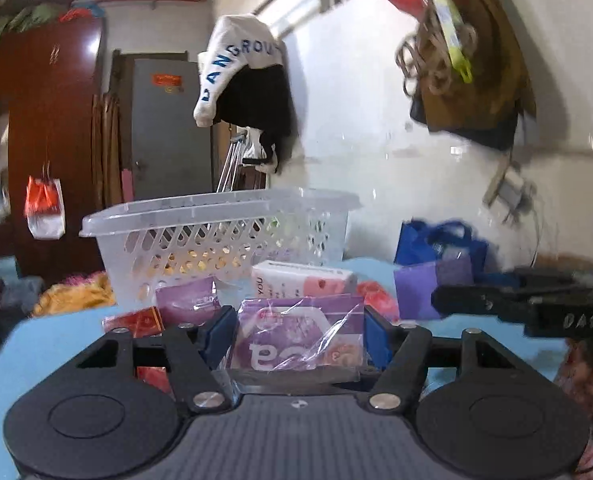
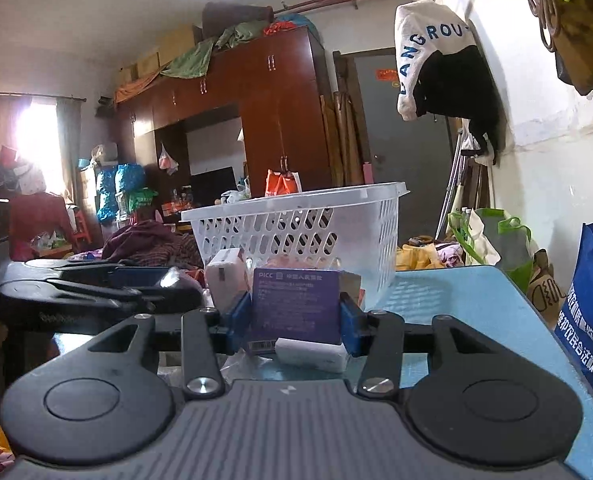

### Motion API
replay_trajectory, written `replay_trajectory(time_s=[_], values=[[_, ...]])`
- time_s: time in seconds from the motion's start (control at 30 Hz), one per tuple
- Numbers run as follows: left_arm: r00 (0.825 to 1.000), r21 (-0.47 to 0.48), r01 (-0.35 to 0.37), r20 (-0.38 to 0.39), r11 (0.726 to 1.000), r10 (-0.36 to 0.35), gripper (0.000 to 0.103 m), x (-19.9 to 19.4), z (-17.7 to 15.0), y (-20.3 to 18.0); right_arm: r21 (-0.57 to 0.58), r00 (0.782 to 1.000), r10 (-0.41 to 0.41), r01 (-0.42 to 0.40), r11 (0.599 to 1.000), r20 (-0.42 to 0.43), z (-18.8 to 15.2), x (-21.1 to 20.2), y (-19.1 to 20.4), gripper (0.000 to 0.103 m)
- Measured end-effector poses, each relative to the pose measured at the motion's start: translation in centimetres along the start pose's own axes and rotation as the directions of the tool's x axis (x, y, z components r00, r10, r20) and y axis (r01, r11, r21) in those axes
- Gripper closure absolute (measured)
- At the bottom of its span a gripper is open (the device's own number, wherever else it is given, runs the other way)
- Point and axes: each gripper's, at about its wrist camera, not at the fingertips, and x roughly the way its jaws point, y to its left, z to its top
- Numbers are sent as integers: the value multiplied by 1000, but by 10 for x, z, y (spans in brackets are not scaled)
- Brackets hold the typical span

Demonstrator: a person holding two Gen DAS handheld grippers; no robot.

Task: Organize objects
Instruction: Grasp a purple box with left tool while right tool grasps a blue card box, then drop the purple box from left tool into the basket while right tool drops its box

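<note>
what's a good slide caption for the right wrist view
Right hand-held gripper clamps a purple box before the white basket on the blue table.

the left wrist view was taken from just behind the left gripper, low over the blue table, facing the white basket at close range, with the wall to its right. the right wrist view was set likewise behind the right gripper, facing the same basket from further right, with the room seen beyond. the basket, the table, the hanging white garment and the grey door were shared by both; each gripper was caught in the other's view.
</note>
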Motion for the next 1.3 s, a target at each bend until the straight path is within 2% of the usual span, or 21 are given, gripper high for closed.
replay_trajectory(time_s=[0.27, 0.47, 0.6, 0.7, 0.83, 0.97, 1.03, 1.07, 1.13, 1.2, 1.23, 1.3], values=[[996, -97, -21, 82, 995, 29, 34, -19, -1, 21, 14, 1000, 9, -9, 1000, 5, 1, 1, -4, 54], [991, -116, -23, 127, 993, 38, 34, -27, 1, 28, -6, 999, 18, -17, 1000, 30, 9, -2, -5, 54], [987, -136, -13, 156, 991, 35, 34, -25, 13, 36, -56, 998, 15, -11, 998, 63, 28, 5, -4, 54], [984, -151, 7, 175, 988, 20, 34, -20, 28, 43, -63, 996, 44, -39, 997, 73, 49, 19, -5, 54], [982, -170, 16, 188, 985, 16, 34, 1, 64, 54, -82, 996, 49, -43, 996, 77, 89, 54, -6, 54], [990, -229, -6, 139, 973, 39, 34, 44, 100, 74, -84, 1000, 26, -24, 996, 15, 121, 106, -11, 54], [994, -254, -48, 81, 966, 71, 34, 71, 114, 84, -110, 999, -31, 27, 994, -33, 126, 132, -12, 54], [995, -266, -67, 55, 962, 85, 34, 82, 118, 88, -110, 998, -34, 28, 994, -59, 126, 142, -13, 54], [992, -246, -119, -1, 962, 123, 34, 102, 123, 91, -92, 995, -17, 8, 996, -96, 122, 156, -17, 54], [987, -221, -158, -20, 962, 158, 34, 113, 123, 90, -100, 996, -22, 13, 995, -90, 118, 159, -17, 53], [987, -216, -163, -25, 963, 162, 33, 118, 122, 90, -115, 996, -23, 14, 993, -84, 116, 159, -15, 51], [988, -200, -153, -3, 968, 155, 29, 119, 121, 89, -115, 995, -16, 4, 993, -98, 113, 156, -14, 35]])
